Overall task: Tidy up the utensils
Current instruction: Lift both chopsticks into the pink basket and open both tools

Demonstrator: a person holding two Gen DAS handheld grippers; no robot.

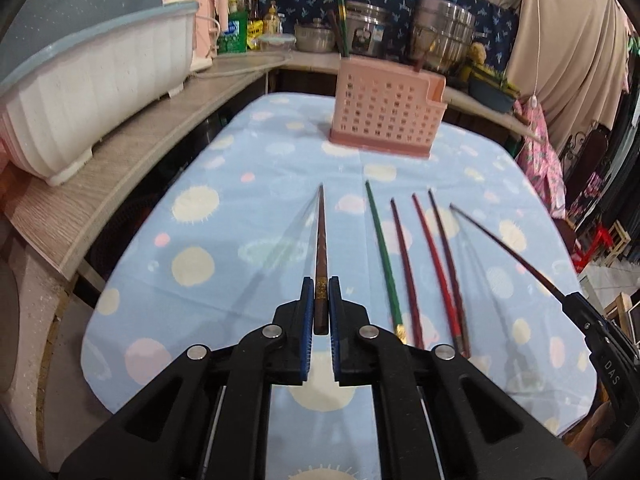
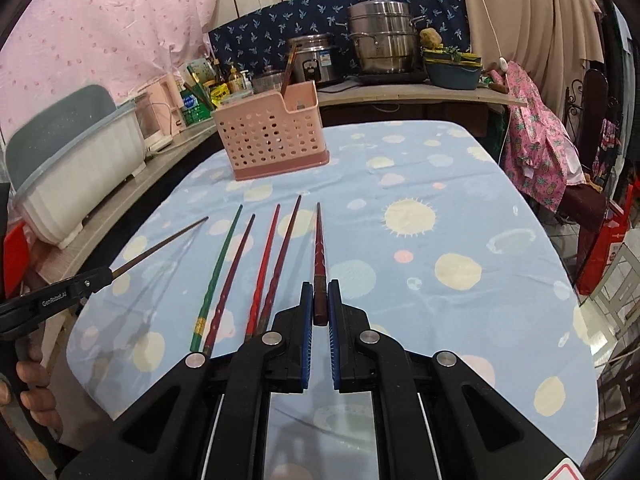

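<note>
left gripper [image 1: 320, 300] clamps brown chopstick [image 1: 320, 240], right gripper [image 2: 320, 300] clamps dark-red chopstick [image 2: 319, 240], tips toward pink holder [image 1: 386, 110]

Pink holder [image 1: 386, 114] contents mostly hidden; bottle [image 2: 237, 80] labels too small to read

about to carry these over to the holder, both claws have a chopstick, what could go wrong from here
Each chopstick is pinched only near its thick end: the left claw holds the brown chopstick, the right claw the dark red chopstick. Either could pivot or slip.

Both long tips stick far forward and may catch the pink holder rim.

A low swing could scatter the four chopsticks lying on the tablecloth.
</note>
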